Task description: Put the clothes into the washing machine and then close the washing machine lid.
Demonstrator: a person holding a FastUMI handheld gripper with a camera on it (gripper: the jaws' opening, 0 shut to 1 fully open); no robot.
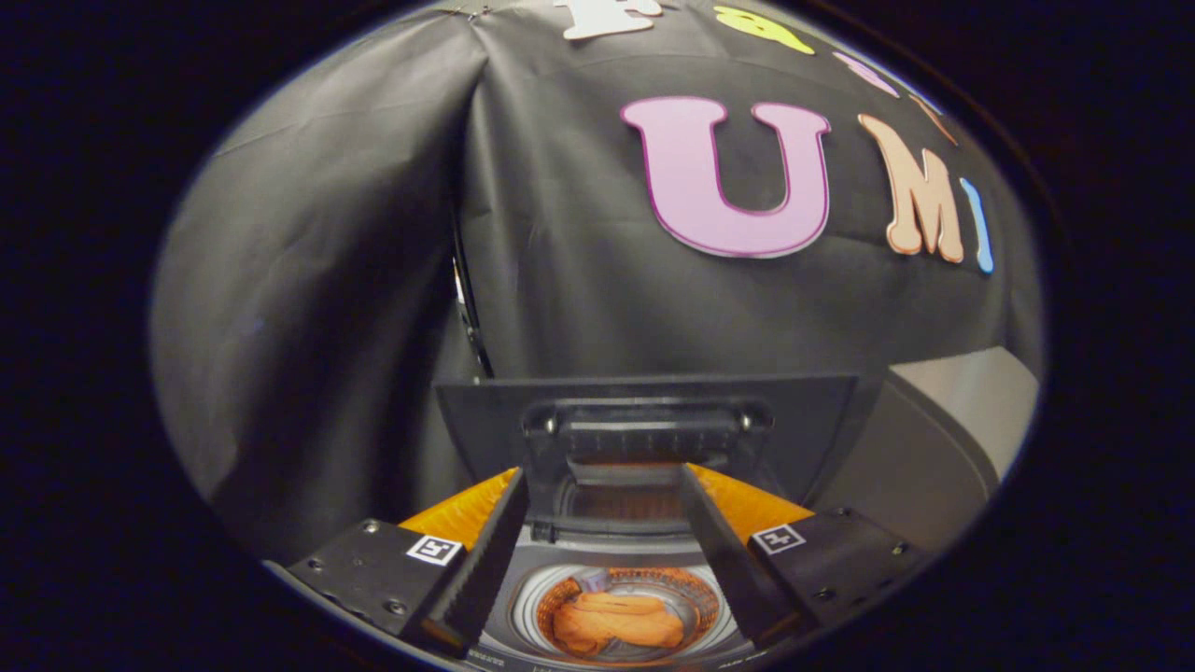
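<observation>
A small top-loading washing machine (551,557) sits below and between my fingers. Its drum (525,605) holds an orange garment (616,623), bunched at the bottom. The dark lid (794,420) stands upright at the back of the machine, with a ribbed handle bar (649,436) across its middle. My gripper (602,478) hangs open above the drum with nothing between its fingers. The fingertips (512,490) reach up to the lower edge of the raised lid; whether they touch it I cannot tell.
The black cloth wall (355,280) rises close behind and to the left of the machine. A pale grey curved surface (943,439) lies to the right of the lid.
</observation>
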